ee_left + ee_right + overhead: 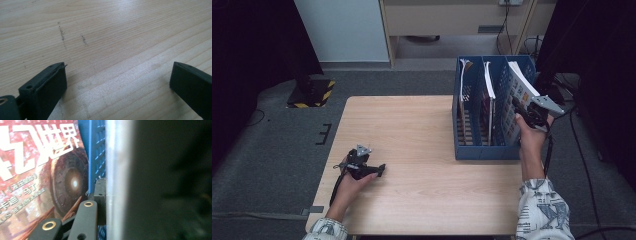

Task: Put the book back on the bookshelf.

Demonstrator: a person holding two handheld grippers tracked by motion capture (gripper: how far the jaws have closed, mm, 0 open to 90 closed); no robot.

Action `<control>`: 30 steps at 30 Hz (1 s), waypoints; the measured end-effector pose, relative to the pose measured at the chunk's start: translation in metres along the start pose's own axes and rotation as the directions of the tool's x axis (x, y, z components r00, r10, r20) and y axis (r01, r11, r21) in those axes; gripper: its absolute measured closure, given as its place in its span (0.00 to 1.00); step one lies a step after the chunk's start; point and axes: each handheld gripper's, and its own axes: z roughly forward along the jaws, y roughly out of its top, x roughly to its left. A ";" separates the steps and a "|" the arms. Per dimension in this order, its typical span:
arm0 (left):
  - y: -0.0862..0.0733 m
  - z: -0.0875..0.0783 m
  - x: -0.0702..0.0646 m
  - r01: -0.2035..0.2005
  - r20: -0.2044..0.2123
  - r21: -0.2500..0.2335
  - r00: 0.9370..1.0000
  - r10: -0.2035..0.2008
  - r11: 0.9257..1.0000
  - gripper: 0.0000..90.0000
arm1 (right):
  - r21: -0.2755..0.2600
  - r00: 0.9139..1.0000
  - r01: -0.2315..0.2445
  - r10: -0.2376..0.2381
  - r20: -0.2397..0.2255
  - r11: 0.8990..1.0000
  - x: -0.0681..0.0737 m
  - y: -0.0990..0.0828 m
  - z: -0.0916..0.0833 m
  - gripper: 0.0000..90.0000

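Gripping the rightmost book [518,95] in the blue file rack [484,150], our right gripper [523,114] is clamped on it; a snag on the divider could tip the rack. Left gripper [379,171] rests well away from the rack, jaws apart, empty.

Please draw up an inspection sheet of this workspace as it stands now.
Surface: light wooden table, faint dark scuff marks.
Job's things: blue file rack at the table's right side, books standing in its compartments; rightmost book tilted; red-covered book in the next compartment.
Clutter: nothing seen.
Grippers: left gripper resting on the table, open and empty; right gripper shut on the rightmost book.
Cables: one trails from each gripper; more on the floor behind the rack.
Surroundings: grey carpet, yellow-black striped base, wooden furniture beyond.
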 end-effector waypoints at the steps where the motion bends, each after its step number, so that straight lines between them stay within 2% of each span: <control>1: 0.000 0.000 0.000 0.000 0.000 0.000 1.000 0.000 1.000 0.01 | -0.003 1.000 -0.006 0.006 0.001 1.000 -0.001 0.000 0.000 0.81; 5: 0.000 0.000 0.000 -0.001 0.001 0.000 1.000 0.001 1.000 0.01 | -0.023 1.000 -0.020 0.020 0.013 1.000 -0.004 0.001 0.000 0.81; 11: 0.000 0.001 0.000 -0.001 0.002 -0.002 1.000 0.001 1.000 0.01 | -0.040 0.999 -0.009 0.011 0.034 0.999 -0.007 0.003 0.001 0.81; 24: 0.002 0.002 -0.001 -0.001 0.003 -0.001 1.000 0.001 1.000 0.01 | -0.036 0.999 -0.011 0.013 0.039 0.999 -0.008 0.000 0.006 0.81; 30: 0.002 0.002 -0.001 -0.001 0.003 -0.002 1.000 0.001 1.000 0.01 | -0.025 0.999 0.015 -0.014 0.039 1.000 -0.005 -0.001 0.007 0.81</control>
